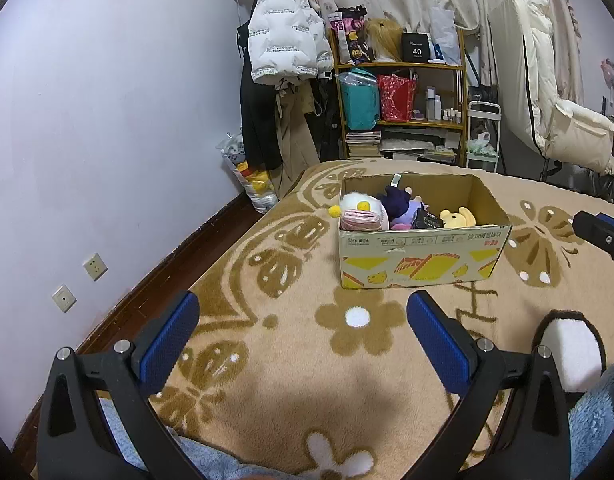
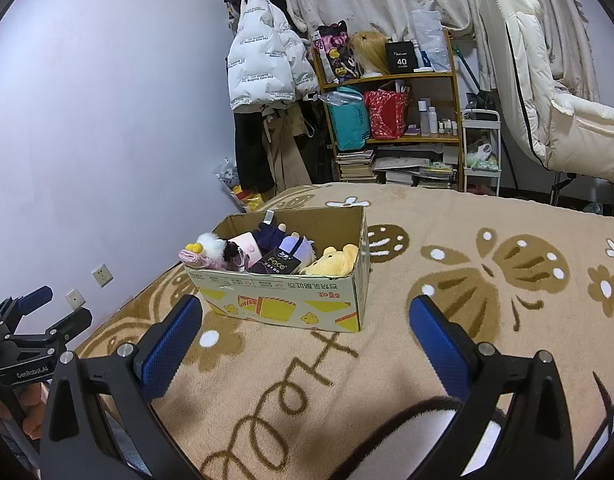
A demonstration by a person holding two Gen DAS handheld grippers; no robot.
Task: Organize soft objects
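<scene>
An open cardboard box (image 1: 423, 258) stands on the patterned tan blanket (image 1: 291, 360). It also shows in the right wrist view (image 2: 279, 300). Inside lie several soft things: a yellow bear plush (image 2: 333, 262), a white fluffy plush (image 1: 357, 202), a dark navy plush (image 1: 395, 200), a purple plush (image 2: 293, 248) and a pink cloth (image 1: 361, 220). My left gripper (image 1: 303, 336) is open and empty above the blanket, short of the box. My right gripper (image 2: 305, 338) is open and empty, also short of the box. The right gripper's tip (image 1: 601, 236) shows at the right edge of the left wrist view.
The blanket covers a bed beside a lilac wall (image 1: 107, 120) with sockets (image 1: 95, 266). Behind the bed stand a shelf (image 1: 403, 92) of bags and books, hung coats (image 1: 283, 40) and a white chair (image 1: 547, 92). A brown-edged white patch (image 1: 571, 354) lies at the near right.
</scene>
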